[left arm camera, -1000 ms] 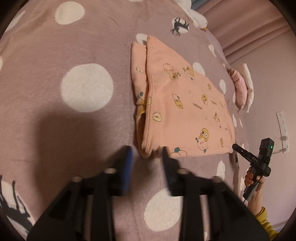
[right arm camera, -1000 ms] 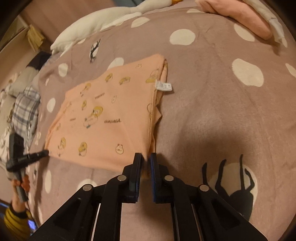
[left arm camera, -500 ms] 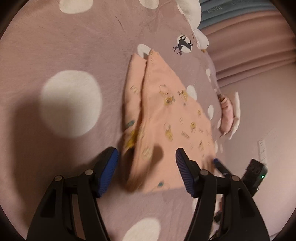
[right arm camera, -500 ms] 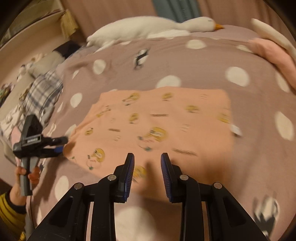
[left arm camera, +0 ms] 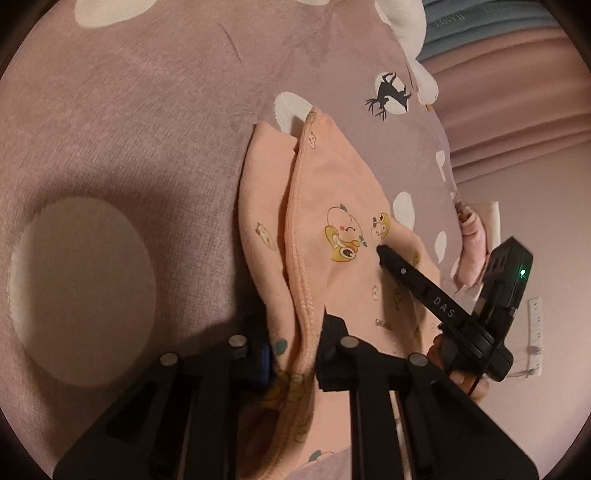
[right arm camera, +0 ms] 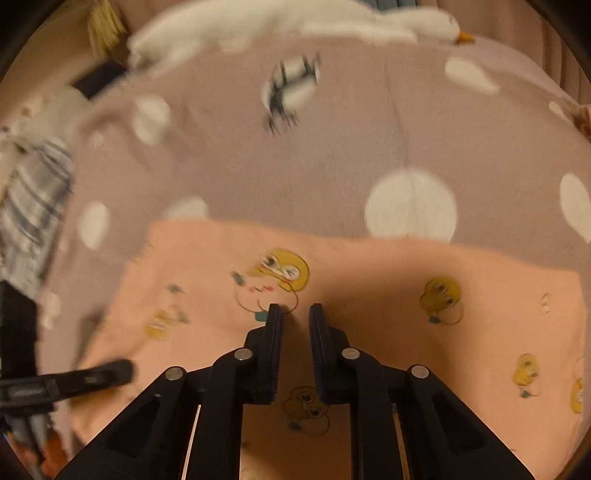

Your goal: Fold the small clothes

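I am seeing one peach-coloured cotton garment printed with yellow cartoon ducks (left arm camera: pixel 343 236) lying folded on the mauve plush bedspread with white dots (left arm camera: pixel 129 122), and everything else sits around it. My left gripper (left arm camera: pixel 295 354) is clamping the garment's near hemmed edge: its two fingers are pressing in from either side with the doubled cloth bunching up between them, and the blue pad (left arm camera: pixel 264 363) on one finger is only just showing. My right gripper (right arm camera: pixel 295 317) is hovering with its tips over the garment's (right arm camera: pixel 369 314) middle, jaws parted by a narrow gap and nothing between them; I cannot tell whether the tips are touching the cloth. From the left wrist view I am also seeing the right gripper (left arm camera: pixel 384 254) reaching in over the garment from the right, with the person's hand (left arm camera: pixel 461 373) partly hidden behind its handle.

Beyond the garment's far edge, one long white plush goose with an orange beak (right arm camera: pixel 295 26) is lying along the bedspread, blurred by motion. To the garment's left, a blue-and-white plaid cloth (right arm camera: pixel 33 214) is smearing into the frame edge. To its right, one pink folded bundle (left arm camera: pixel 474 251) is resting near the bedspread's edge. The garment's near part is cut off behind the gripper bodies in both views.
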{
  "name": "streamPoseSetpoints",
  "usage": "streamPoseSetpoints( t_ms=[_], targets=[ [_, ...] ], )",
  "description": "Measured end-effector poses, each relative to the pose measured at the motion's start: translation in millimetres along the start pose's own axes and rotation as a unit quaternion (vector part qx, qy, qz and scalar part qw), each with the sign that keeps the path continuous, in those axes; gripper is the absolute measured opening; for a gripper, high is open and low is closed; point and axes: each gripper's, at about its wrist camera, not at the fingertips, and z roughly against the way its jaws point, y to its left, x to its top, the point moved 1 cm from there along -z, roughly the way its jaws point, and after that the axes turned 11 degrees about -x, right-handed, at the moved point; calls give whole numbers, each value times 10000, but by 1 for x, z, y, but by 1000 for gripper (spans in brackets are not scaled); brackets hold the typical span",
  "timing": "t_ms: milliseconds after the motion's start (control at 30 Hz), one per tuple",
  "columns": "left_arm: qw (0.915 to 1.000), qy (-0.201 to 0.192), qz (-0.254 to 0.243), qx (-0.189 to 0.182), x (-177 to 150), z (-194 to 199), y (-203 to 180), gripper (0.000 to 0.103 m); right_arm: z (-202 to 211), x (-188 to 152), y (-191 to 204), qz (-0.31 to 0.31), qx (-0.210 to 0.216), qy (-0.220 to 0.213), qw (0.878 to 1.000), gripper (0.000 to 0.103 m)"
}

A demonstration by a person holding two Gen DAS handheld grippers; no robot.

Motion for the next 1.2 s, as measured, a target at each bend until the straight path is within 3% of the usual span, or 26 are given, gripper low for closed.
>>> streamPoseSetpoints(
  t_ms=[67, 200, 400, 500, 567, 700, 867, 967, 1033, 1100, 1200],
  targets=[
    [10000, 22, -41, 47, 0, 0, -1, 16, 6, 0, 2, 66, -53, 24, 10000, 16],
    [10000, 26, 5, 35, 1, 0, 3, 16, 44, -18, 0, 64, 397, -154, 9991, 16],
    [10000, 37, 6, 85, 2, -2, 2, 16, 83, -82, 14, 509, 646, 7, 9966, 16],
    [9997, 62, 20, 223, 3, -4, -1, 16, 80, -103, 21, 726, 519, 246, 9957, 16],
    [9992, 62, 33, 382, 3, -4, -7, 15, 78, -113, 21, 873, 424, 156, 9952, 16],
    [9974, -10, -350, 630, 0, 1, -35, 13, 87, -108, 2, 192, 996, 371, 9942, 16],
    [9938, -73, -979, 512, -7, 4, -91, 12, 110, -107, -40, -657, 1338, -66, 9888, 16],
    [9863, 49, -1527, 617, -17, -10, -129, 12, 110, -105, -74, -1394, 1718, -144, 9751, 17],
    [9779, 180, -1929, 789, -28, -27, -155, 13, 111, -109, -98, -1870, 1974, -170, 9622, 25],
    [9690, 358, -2259, 930, -41, -49, -173, 13, 108, -110, -116, -2233, 2083, -160, 9521, 36],
    [9609, 662, -2516, 945, -58, -82, -186, 18, 105, -112, -141, -2689, 2099, -236, 9397, 38]
  ],
)
